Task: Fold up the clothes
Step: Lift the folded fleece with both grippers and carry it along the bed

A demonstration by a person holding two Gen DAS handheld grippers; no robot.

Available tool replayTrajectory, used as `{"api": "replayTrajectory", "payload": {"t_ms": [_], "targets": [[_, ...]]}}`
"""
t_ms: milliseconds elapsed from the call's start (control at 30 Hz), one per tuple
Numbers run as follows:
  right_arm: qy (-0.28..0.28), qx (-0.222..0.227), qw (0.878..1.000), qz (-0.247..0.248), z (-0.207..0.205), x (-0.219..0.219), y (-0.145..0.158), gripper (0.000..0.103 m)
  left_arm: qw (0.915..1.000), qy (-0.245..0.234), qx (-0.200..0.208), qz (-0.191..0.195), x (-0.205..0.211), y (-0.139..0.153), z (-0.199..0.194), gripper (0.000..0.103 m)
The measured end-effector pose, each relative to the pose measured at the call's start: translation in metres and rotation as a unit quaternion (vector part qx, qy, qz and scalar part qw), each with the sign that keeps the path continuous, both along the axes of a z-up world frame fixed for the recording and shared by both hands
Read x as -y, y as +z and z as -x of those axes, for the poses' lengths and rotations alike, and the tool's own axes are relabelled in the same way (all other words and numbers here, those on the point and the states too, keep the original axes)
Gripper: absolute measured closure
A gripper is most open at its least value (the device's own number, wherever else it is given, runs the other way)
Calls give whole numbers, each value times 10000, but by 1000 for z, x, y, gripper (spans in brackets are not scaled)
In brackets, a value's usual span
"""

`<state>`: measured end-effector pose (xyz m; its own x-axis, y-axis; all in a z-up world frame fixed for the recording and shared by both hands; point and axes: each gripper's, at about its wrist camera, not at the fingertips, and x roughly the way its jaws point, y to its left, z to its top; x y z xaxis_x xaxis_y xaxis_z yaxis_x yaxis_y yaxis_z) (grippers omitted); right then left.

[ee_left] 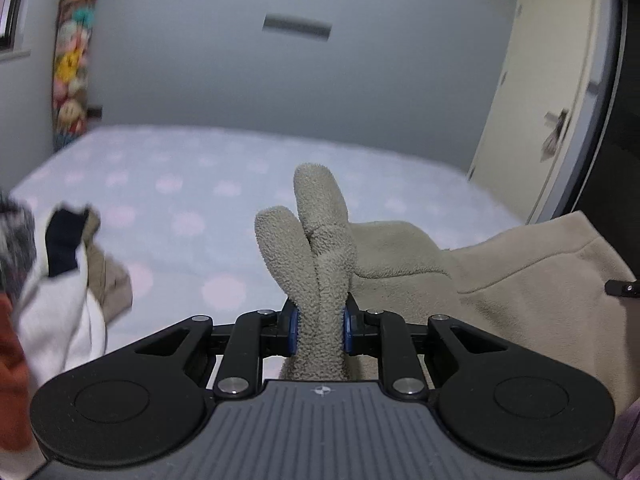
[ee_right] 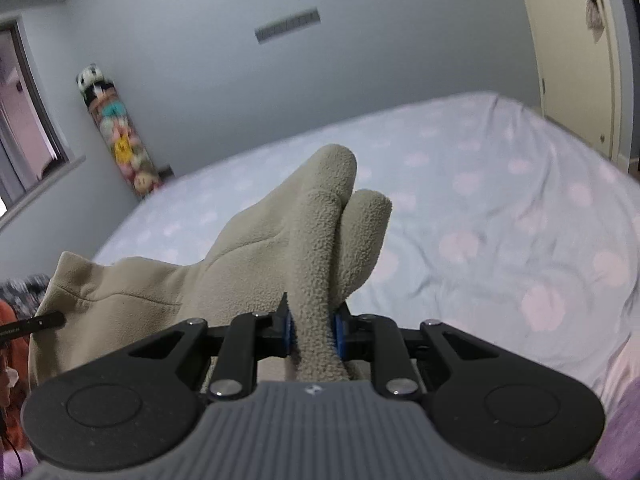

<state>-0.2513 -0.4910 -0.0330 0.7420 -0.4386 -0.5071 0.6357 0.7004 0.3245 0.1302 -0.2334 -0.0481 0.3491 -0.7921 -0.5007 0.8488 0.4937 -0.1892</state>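
We find no readable writing anywhere; the only mark is a small pale emblem on each gripper's ribbed grey body, too small to make out. Our left gripper [ee_left: 320, 330] is clamped on a bunched fold of the beige fleece garment [ee_left: 520, 280], the cloth squeezed between its blue pads [ee_left: 294, 330] and poking up past them in two rounded lobes. Our right gripper [ee_right: 313, 330] pinches another fold of the same garment [ee_right: 248, 248] in the same way. The fleece stretches between the two tools, held up above the pale lilac bedsheet with pink dots [ee_left: 180, 200], and its lower part is cut off behind the gripper bodies. At the left edge of the left wrist view lies a blurred heap of other clothes [ee_left: 60, 280], white, navy, tan and rust, cropped by the frame. A tall column of colourful plush toys [ee_right: 120, 132] stands by the grey wall, its details smeared. A cream door [ee_left: 536, 92] is at the right.
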Motion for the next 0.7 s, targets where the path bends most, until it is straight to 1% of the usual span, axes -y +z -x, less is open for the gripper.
{"api": "replayTrajectory", "payload": {"t_ms": [167,333,433,533,700], "targets": [[-132,357,9981,491,35,-14,69,82,9975,-182,314,609,-6,61,23,85],[-350,642,9941,806,74,-21,127,82,9900,-530,668,1123,-5,115,54,85],[-439,789,9915,939,99,-22,153,82,9842,-722,808,1402,-2,141,74,85],[-532,933,9888,1036,127,-22,175,82,9787,-932,883,1602,6,162,91,85],[-841,1126,9826,1214,175,-12,203,82,9707,-1419,900,1717,39,185,119,85]]}}
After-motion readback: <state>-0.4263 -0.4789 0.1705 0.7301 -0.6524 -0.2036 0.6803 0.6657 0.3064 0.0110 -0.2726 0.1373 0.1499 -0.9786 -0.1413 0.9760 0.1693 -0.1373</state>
